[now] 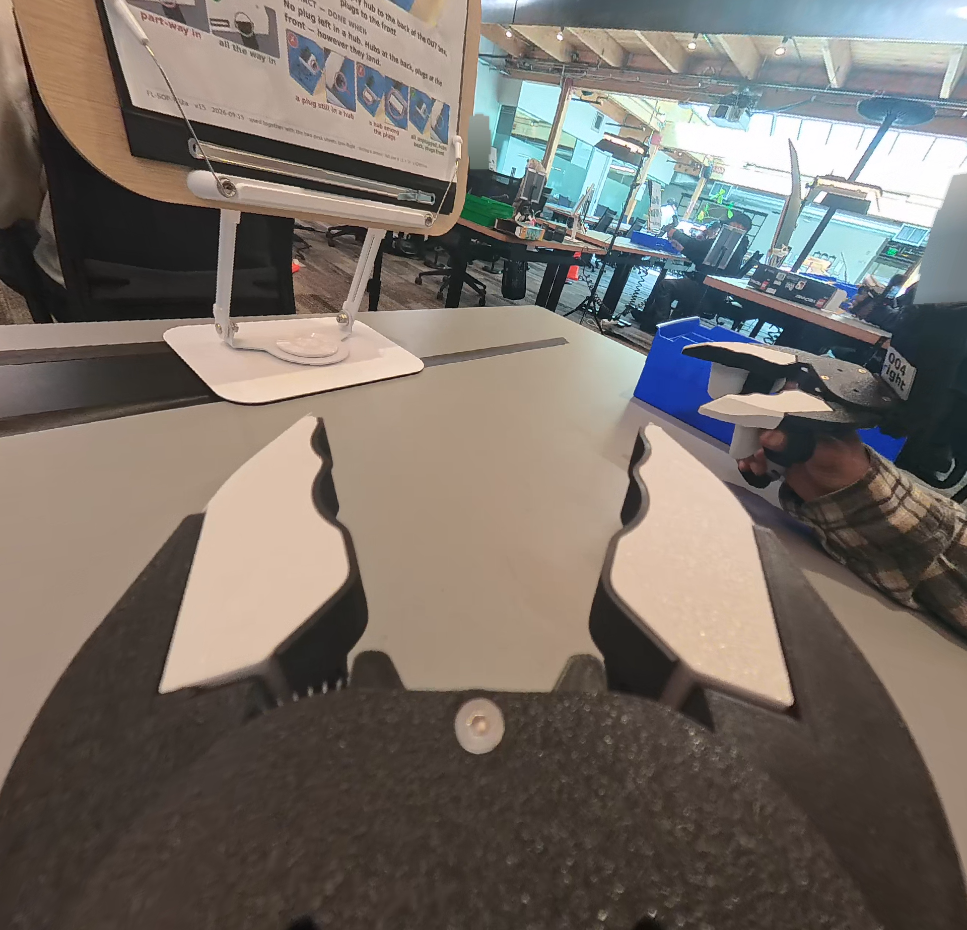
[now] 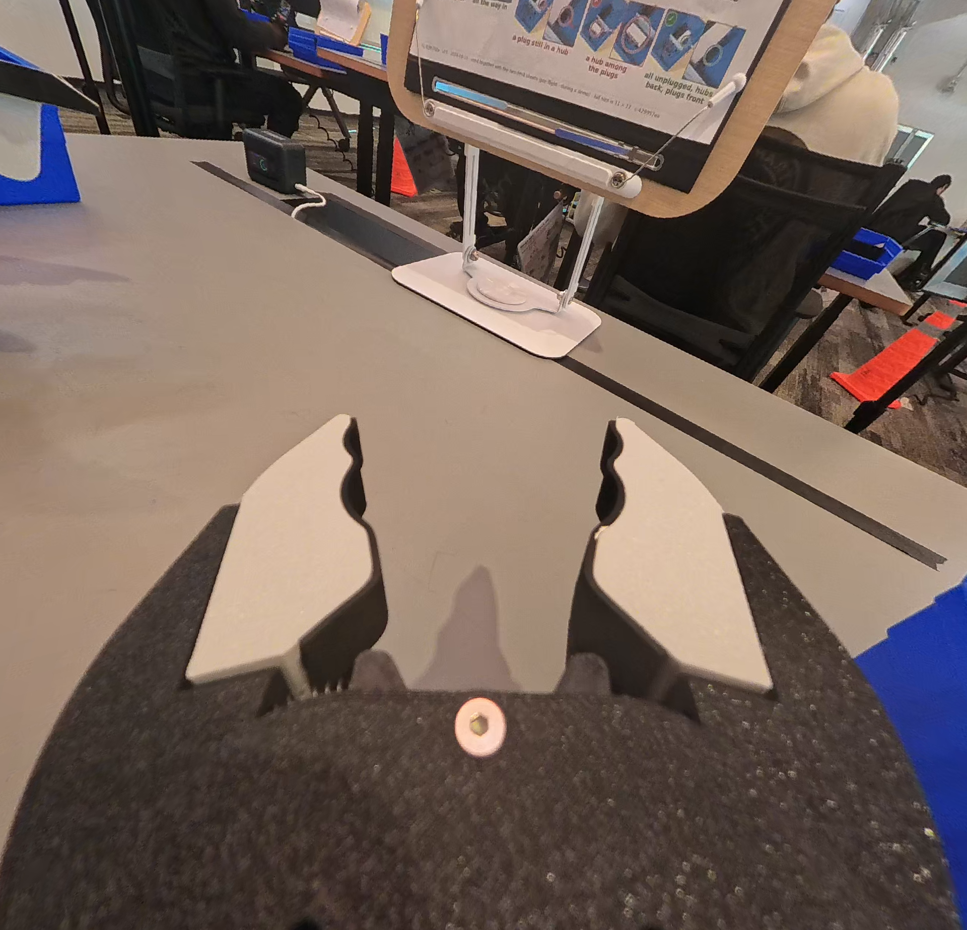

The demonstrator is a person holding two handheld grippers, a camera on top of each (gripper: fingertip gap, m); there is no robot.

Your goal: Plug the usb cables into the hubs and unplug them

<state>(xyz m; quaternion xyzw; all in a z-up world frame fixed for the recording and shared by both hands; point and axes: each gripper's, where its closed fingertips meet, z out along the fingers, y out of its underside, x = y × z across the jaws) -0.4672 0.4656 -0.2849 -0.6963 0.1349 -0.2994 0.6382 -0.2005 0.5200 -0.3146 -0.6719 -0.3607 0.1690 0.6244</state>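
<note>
We see the left gripper (image 1: pixel 479 428) low over the grey table (image 1: pixel 471 486), jaws spread wide, nothing between them. Ahead of it at the table's far edge stands the document stand (image 1: pixel 293 360), its white base straddling the black strip (image 1: pixel 78 376); a printed sheet is clipped to the board above.

Right of that, the right gripper (image 2: pixel 484 423) is held in a hand (image 1: pixel 800 460) with a plaid sleeve, near the table's right edge. Its jaws are also well apart and empty. Just behind it sits a blue bin (image 1: pixel 675 376); its inside is not visible from here.

No cable or hub shows in either view. We judge they probably lie in the blue bins, this one or the second blue bin (image 2: pixel 36 167) at the table's left side in the right wrist view, but we cannot confirm. If the near bin holds them, the right gripper is the closer and would turn toward the right edge; axis of any plug unknown.

A small dark device (image 2: pixel 274 164) with a white lead sits on the far edge, clear of both grippers. Nothing blocks the open table between the jaws.
</note>
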